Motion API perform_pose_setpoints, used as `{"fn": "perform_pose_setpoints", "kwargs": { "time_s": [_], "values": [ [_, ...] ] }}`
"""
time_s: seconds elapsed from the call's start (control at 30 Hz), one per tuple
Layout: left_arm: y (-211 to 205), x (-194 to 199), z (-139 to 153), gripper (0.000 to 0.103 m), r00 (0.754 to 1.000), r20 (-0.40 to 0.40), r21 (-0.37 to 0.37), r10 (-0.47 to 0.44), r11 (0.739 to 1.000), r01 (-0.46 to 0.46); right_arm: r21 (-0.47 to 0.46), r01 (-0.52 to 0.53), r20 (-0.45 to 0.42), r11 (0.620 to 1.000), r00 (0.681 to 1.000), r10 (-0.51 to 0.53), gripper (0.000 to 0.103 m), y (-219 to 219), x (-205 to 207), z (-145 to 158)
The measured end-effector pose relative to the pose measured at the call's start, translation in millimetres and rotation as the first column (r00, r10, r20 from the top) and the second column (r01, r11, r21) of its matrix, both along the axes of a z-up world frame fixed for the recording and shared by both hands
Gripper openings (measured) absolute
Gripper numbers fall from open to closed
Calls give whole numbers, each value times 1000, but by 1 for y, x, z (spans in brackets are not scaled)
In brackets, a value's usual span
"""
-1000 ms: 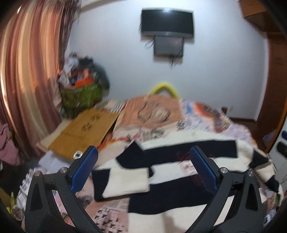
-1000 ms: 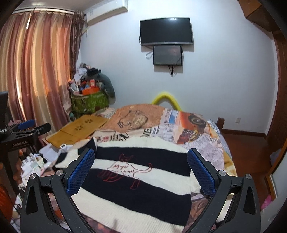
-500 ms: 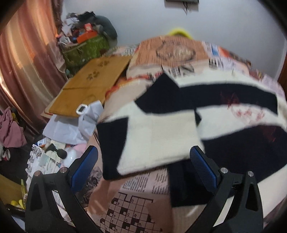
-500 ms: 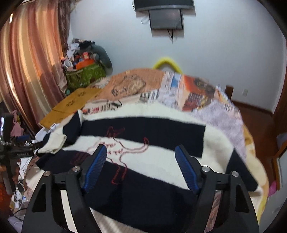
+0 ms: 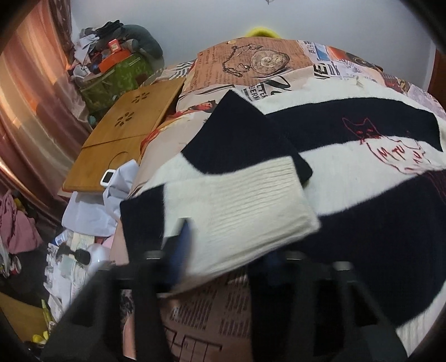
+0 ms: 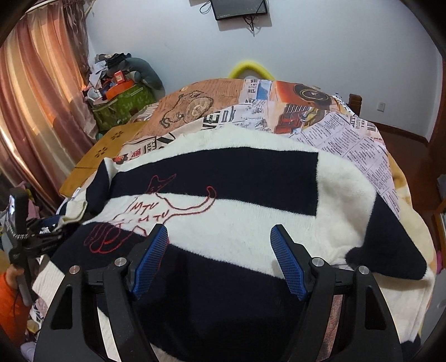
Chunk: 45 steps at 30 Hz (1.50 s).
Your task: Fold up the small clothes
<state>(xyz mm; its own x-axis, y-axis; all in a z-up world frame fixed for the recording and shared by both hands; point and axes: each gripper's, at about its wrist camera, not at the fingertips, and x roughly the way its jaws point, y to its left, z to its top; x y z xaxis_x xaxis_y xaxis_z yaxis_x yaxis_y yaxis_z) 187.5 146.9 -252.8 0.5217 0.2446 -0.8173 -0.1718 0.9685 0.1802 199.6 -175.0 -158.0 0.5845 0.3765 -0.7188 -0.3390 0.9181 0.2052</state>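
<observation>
**Striped sweater spread across bed, grippers poised at either end**

Left wrist view: blurred left gripper (image 5: pixel 223 250) low at the near edge of a black-and-white striped sweater (image 5: pixel 348 172), its white ribbed sleeve cuff (image 5: pixel 242 206) folded inward over the body and lying across the blue finger pads (image 5: pixel 182 245). Too smeared to tell whether the fingers are apart or clamped on the cuff. Beneath the garment, a newsprint-patterned bedspread (image 5: pixel 264 64); beside the bed, a wooden lap desk (image 5: pixel 125 133), and beyond it a green bag (image 5: pixel 122 78) heaped with clutter.

Right wrist view: right gripper (image 6: pixel 220 259) held wide apart just above the sweater (image 6: pixel 251 178), blue pads (image 6: pixel 152 256) over the boundary between a white band and the lower black band, gripping nothing. Red outline cat embroidery (image 6: pixel 156 206) on the chest, left of the fingers. Sweater flat on the bedspread (image 6: pixel 348 133), one black-tipped sleeve (image 6: pixel 390 250) spread to the right. Left gripper (image 6: pixel 36 236) at the far left edge by the cuff. Wall-mounted screen (image 6: pixel 239 8) overhead, pink curtains (image 6: pixel 36 97) at left.
</observation>
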Motion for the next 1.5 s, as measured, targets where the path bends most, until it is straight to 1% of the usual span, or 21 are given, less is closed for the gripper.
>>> {"fn": "perform_pose_setpoints", "kwargs": {
  "time_s": [0.07, 0.2, 0.33, 0.43, 0.5, 0.57, 0.67, 0.77, 0.87, 0.93, 1.03, 1.1, 1.2, 1.27, 1.37, 1.43, 1.47, 1.5],
  "values": [
    [2, 5, 5, 12, 1000, 15, -12, 8, 1000, -8, 4, 0, 6, 1000, 1000, 0, 73, -2, 0, 2],
    [6, 10, 28, 10, 996, 87, 23, 37, 999, -39, 1, -2, 18, 1000, 1000, 1, 73, -7, 1, 4],
    [4, 24, 69, 10, 986, 168, 17, 10, 1000, -13, -11, 2, 30, 1000, 1000, -1, 73, -12, 5, 7],
    [-5, 40, 102, 10, 973, 227, -1, -31, 999, 32, -9, 1, 47, 1000, 999, -1, 73, -15, 8, 13],
    [-21, 54, 127, 9, 960, 269, -7, -74, 997, 79, -10, 0, 61, 1000, 998, 1, 74, -16, 10, 18],
    [-35, 65, 144, 9, 946, 302, -11, -114, 992, 123, -10, 0, 81, 1000, 997, 1, 78, -18, 12, 22],
    [-66, 83, 167, 9, 923, 339, -19, -180, 980, 198, -10, 0, 103, 1000, 995, 1, 79, -22, 15, 28],
    [-103, 100, 181, 9, 901, 358, -43, -246, 959, 279, -3, 6, 123, 1000, 992, -5, 80, -29, 19, 33],
    [-138, 111, 187, 9, 878, 371, -60, -301, 936, 346, 7, 15, 136, 1000, 991, -16, 80, -37, 24, 35],
    [-162, 119, 187, 9, 864, 370, -76, -341, 916, 394, 14, 27, 140, 1000, 990, -29, 80, -44, 26, 36],
    [-198, 130, 181, 9, 846, 356, -92, -397, 886, 454, 25, 43, 142, 999, 989, -46, 80, -53, 28, 37],
    [-221, 139, 171, 9, 838, 332, -104, -434, 866, 490, 31, 54, 142, 998, 988, -58, 80, -60, 30, 37],
    [-251, 151, 151, 9, 834, 284, -142, -473, 839, 524, 30, 72, 141, 997, 987, -75, 80, -69, 31, 36],
    [-267, 156, 135, 9, 835, 246, -158, -491, 830, 535, 27, 83, 134, 996, 987, -86, 80, -75, 33, 33],
    [-280, 158, 115, 11, 834, 185, -173, -519, 819, 548, 28, 89, 123, 996, 988, -92, 80, -81, 34, 31],
    [-280, 153, 106, 17, 833, 161, -177, -529, 815, 552, 24, 88, 120, 996, 989, -90, 80, -82, 34, 30],
    [-280, 151, 105, 31, 832, 152, -180, -533, 813, 554, 20, 87, 119, 996, 989, -88, 80, -81, 35, 29],
    [-279, 149, 104, 49, 832, 151, -182, -535, 812, 555, 19, 85, 118, 996, 989, -87, 80, -80, 35, 29]
  ]
}}
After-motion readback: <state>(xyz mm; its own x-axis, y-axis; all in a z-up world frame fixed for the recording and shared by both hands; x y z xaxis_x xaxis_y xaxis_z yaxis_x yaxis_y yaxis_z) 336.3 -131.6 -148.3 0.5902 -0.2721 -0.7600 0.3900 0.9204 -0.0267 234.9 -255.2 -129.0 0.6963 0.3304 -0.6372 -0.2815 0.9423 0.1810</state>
